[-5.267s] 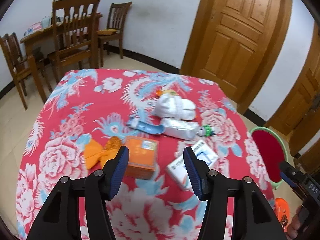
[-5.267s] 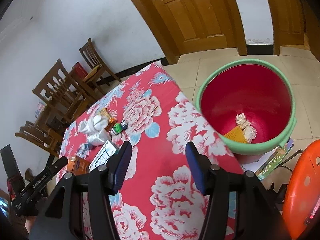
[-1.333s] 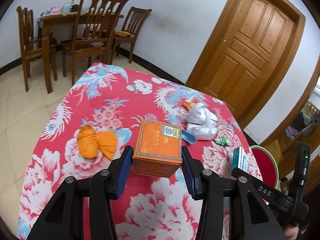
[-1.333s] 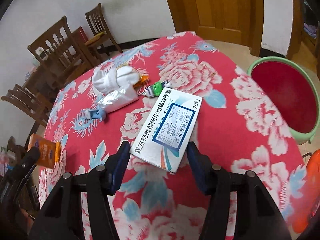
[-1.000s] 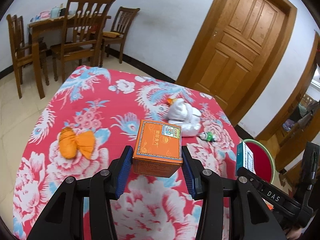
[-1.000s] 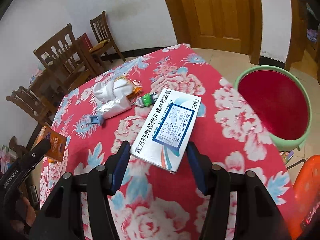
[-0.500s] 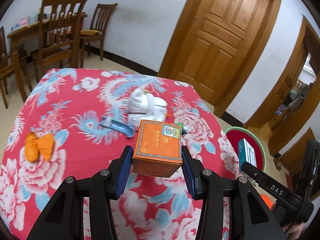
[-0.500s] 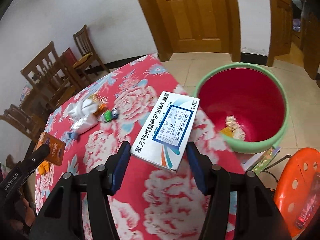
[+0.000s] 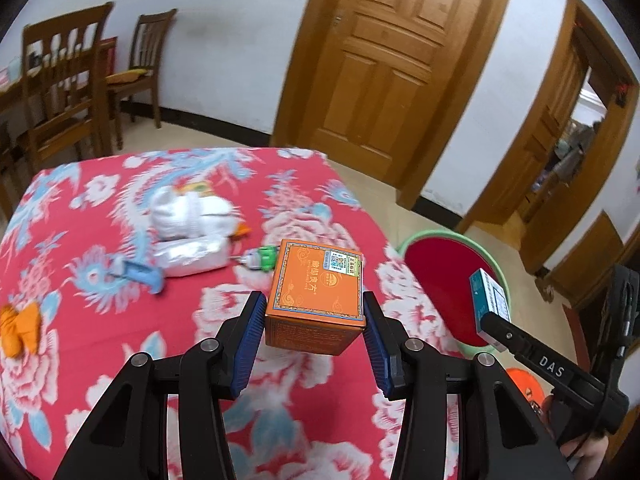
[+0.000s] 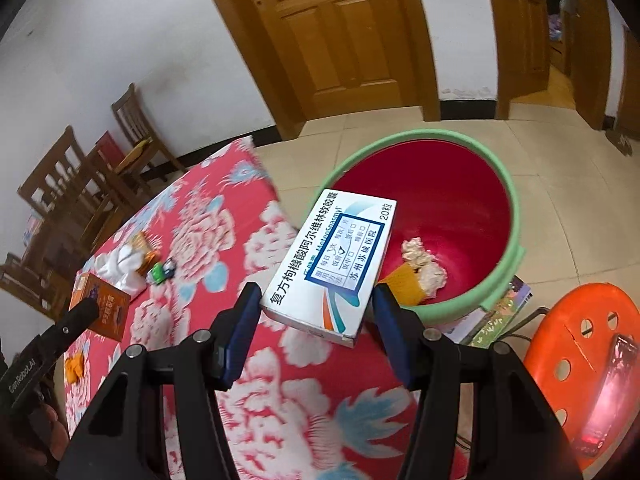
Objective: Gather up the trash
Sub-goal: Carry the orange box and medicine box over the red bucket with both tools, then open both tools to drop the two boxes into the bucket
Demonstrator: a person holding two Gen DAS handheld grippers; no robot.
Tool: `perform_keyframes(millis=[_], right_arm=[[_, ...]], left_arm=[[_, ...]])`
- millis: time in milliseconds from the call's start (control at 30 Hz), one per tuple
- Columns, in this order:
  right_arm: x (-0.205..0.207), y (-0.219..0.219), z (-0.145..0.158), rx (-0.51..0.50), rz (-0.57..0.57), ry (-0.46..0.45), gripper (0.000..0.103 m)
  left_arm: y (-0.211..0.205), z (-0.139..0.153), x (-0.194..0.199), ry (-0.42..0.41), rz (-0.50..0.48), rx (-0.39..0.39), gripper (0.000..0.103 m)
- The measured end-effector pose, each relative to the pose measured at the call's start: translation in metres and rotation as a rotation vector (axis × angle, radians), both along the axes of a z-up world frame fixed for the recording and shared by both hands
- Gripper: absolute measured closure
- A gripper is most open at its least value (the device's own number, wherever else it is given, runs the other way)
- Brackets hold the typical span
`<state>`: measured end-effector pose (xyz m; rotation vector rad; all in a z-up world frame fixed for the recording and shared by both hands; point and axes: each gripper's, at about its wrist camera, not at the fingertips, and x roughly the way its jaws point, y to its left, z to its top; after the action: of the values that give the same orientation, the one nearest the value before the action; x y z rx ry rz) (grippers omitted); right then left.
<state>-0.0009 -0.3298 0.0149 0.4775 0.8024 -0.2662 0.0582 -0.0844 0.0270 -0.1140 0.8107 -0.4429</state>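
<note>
White plastered walls (image 9: 224,40) with a dark skirting strip enclose a floor of pale beige tiles (image 10: 560,152). A panelled wooden door (image 9: 384,60) stands closed beyond the far edge of the desk (image 9: 100,360), which wears a red floral cloth. Wooden dining chairs (image 9: 60,92) stand beyond its far left corner; an orange plastic stool (image 10: 580,344) stands near its right edge.

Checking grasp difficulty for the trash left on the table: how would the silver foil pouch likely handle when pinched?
The silver foil pouch looks crumpled and half-flattened, so probably floppy and light. Its shiny skin may slip between pads. Lying flat on the tablecloth, it seems unlikely to roll.
</note>
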Motion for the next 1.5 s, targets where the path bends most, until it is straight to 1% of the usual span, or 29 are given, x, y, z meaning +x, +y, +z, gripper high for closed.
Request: perform_keyframes(millis=[267,733,867,1000,1267,1500], right_arm=[[-0.005,-0.035,-0.006,0.035,-0.065,0.005,0.044],[-0.003,-0.081,-0.020,0.071,-0.162,0.018,0.044],[-0.001,-0.090,-0.024,0.095,-0.177,0.024,0.044],[0.000,-0.097,-0.028,0.084,-0.191,0.036,0.044],[0.004,-0.108,-0.035,0.102,-0.217,0.053,0.043],[-0.002,-0.115,-0.032,0.119,-0.241,0.032,0.043]], left_arm=[[-0.043,0.003,0.006,-0.005,-0.080,0.017,0.054],[-0.103,0.001,0.024,-0.011,-0.180,0.037,0.054],[-0.116,-0.001,0.031,-0.008,-0.196,0.040,0.054],[-0.126,-0.002,0.035,-0.005,-0.210,0.040,0.054],[-0.145,-0.012,0.042,0.015,-0.232,0.051,0.054],[-0.162,-0.020,0.044,0.030,-0.252,0.064,0.054]])
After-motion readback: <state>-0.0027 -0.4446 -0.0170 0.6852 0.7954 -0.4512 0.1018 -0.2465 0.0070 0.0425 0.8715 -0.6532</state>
